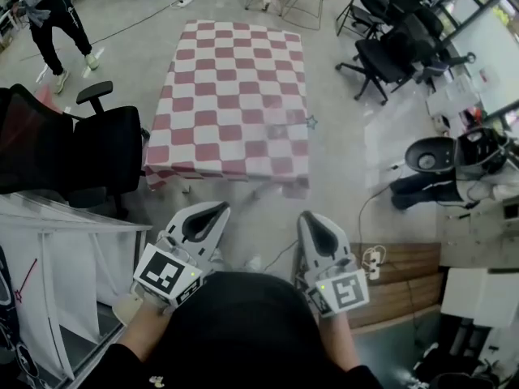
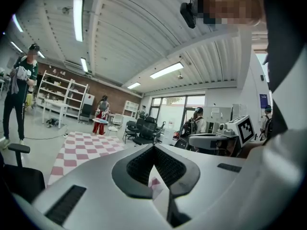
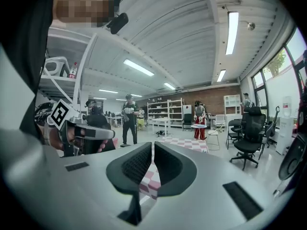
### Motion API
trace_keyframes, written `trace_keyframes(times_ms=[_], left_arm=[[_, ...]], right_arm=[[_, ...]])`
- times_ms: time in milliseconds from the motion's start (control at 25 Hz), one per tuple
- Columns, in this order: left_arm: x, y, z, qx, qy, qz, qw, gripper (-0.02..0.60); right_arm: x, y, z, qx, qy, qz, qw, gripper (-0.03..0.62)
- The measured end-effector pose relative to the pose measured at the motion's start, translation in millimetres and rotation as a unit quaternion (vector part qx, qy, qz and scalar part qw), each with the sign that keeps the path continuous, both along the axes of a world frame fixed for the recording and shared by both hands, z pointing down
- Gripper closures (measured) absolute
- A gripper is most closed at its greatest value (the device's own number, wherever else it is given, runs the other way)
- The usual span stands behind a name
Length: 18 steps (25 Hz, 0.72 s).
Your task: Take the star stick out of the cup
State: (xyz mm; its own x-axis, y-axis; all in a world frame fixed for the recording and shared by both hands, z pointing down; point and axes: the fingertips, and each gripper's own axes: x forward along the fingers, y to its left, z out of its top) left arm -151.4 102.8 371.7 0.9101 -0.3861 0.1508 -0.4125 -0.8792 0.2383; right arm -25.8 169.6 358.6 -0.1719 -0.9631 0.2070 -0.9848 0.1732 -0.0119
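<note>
Where the star stick is: only the head view shows it, a small star outline at the right edge of the desk, well away from me.
Cup: too faint in the head view to make out, and neither tongs view settles it.
Desk: covered in a red-and-white checked cloth. The left tongs view shows it far off to the left, and the right tongs view catches a strip of it past the jaws.
Left tongs: clenched, the jaw tips meeting with nothing between them. The head view shows them low in the frame, near my body and well short of the desk.
Right tongs: clenched as well, with only a thin slit between the ribbed faces and nothing in it. They sit just beside the left pair in the head view.
Across views: each tongs view shows the other pair side-on with its marker cube, which the head view shows from above.
Around: a black office chair stands left of the desk and more chairs stand at its upper right. A standing person shows in the far left corner.
</note>
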Motion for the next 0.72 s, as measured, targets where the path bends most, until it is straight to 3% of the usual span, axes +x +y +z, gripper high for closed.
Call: trace_keyframes(times_ms=[480,720], left_arm=[[-8,-15,9,0.004,-0.001,0.047,0.9989,0.541],[2,-28,15,-0.012,0.006,0.044,0.9990,0.541]], right_arm=[[-5,-3,6,0.002,0.013,0.058,0.998,0.563],[10,-17,14,-0.006,0.010,0.060,0.998,0.563]])
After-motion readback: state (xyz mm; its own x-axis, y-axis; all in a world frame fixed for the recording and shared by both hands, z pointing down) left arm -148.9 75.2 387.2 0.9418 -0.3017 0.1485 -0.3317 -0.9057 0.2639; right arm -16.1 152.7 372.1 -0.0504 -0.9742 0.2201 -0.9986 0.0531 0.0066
